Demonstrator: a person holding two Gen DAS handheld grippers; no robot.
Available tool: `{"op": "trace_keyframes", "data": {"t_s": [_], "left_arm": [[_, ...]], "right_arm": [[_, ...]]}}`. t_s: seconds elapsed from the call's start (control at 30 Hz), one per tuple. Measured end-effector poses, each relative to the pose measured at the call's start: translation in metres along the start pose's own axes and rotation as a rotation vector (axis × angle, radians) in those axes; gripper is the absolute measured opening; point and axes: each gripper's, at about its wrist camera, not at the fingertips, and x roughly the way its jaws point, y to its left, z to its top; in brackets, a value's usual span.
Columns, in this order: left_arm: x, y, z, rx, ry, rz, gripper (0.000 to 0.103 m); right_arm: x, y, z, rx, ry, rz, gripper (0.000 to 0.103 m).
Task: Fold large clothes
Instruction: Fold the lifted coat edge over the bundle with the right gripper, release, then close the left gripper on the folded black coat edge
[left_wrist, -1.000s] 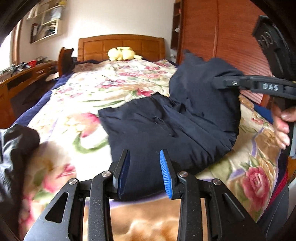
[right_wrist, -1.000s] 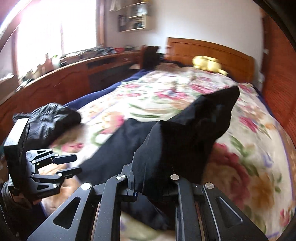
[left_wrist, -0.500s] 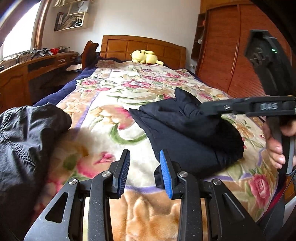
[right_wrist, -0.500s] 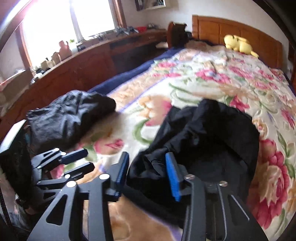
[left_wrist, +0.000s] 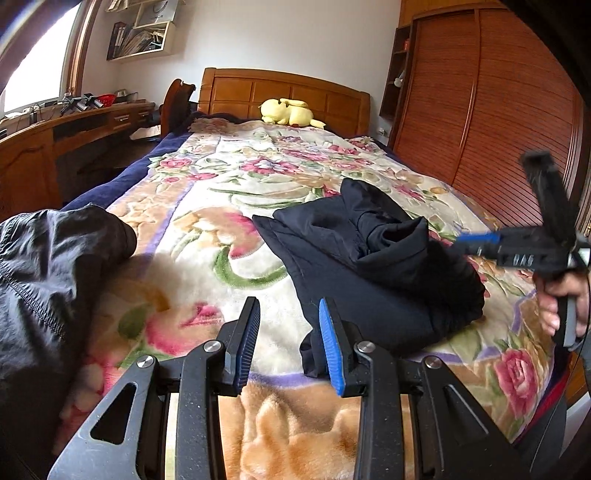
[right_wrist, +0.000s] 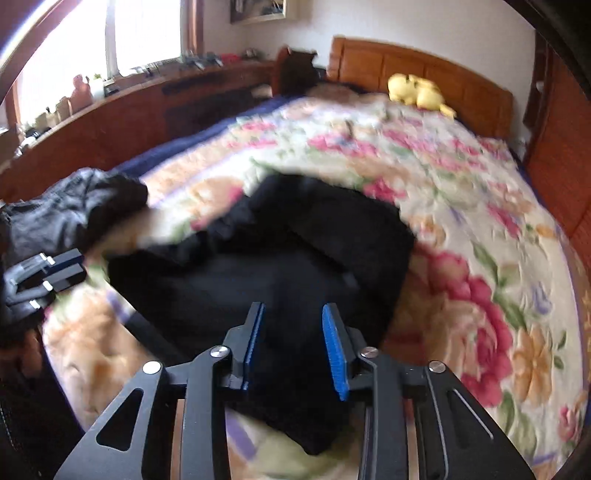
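— Where's the garment you're folding?

— The dark navy garment (left_wrist: 373, 273) lies bunched on the floral blanket (left_wrist: 229, 192), towards the foot edge of the bed and nearer its wardrobe side. One flap is doubled back on top in a loose roll, and a corner droops towards the foot edge.

— And your left tongs?

— My left gripper (left_wrist: 290, 341) hangs over the foot edge with its jaws partly apart and nothing between them. The garment's drooping corner sits just beyond my right-hand finger, its blue pad (left_wrist: 330, 350) close beside the cloth; I cannot tell whether it touches.

— The right one?

— My right gripper (right_wrist: 293, 345) points down over the garment (right_wrist: 266, 266) from the foot edge. Its jaws have just been closing a little, yet they stand partly apart and the pads press on nothing. The dark cloth fills the gap behind them, lying below rather than pinched. That view is smeared with motion. From the left camera the same gripper (left_wrist: 476, 242) shows blurred at the garment's wardrobe side, my hand (left_wrist: 561, 302) on its handle.

— Anything else on the bed?

— A black jacket (left_wrist: 48, 273) heaped at the foot corner on the window side, well apart from the navy one, and a yellow plush toy (left_wrist: 288, 112) up against the headboard (left_wrist: 284, 90).
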Motion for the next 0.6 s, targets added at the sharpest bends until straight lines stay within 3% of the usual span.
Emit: {"op": "trace_keyframes", "data": {"t_s": [0.17, 0.23, 0.43, 0.6], "left_arm": [[0.002, 0.000, 0.000, 0.001, 0.003, 0.003, 0.034], [0.003, -0.002, 0.000, 0.003, 0.007, 0.001, 0.034], [0.000, -0.012, 0.003, 0.006, -0.017, -0.070, 0.034], [-0.001, -0.031, 0.007, 0.026, -0.039, -0.115, 0.034]], "right_arm": [[0.039, 0.023, -0.002, -0.030, 0.066, 0.096, 0.023], [0.052, 0.032, -0.003, -0.088, 0.106, 0.071, 0.017], [0.050, 0.011, -0.005, -0.047, 0.068, 0.123, 0.017], [0.041, 0.012, -0.015, -0.058, 0.025, 0.105, 0.017]]}}
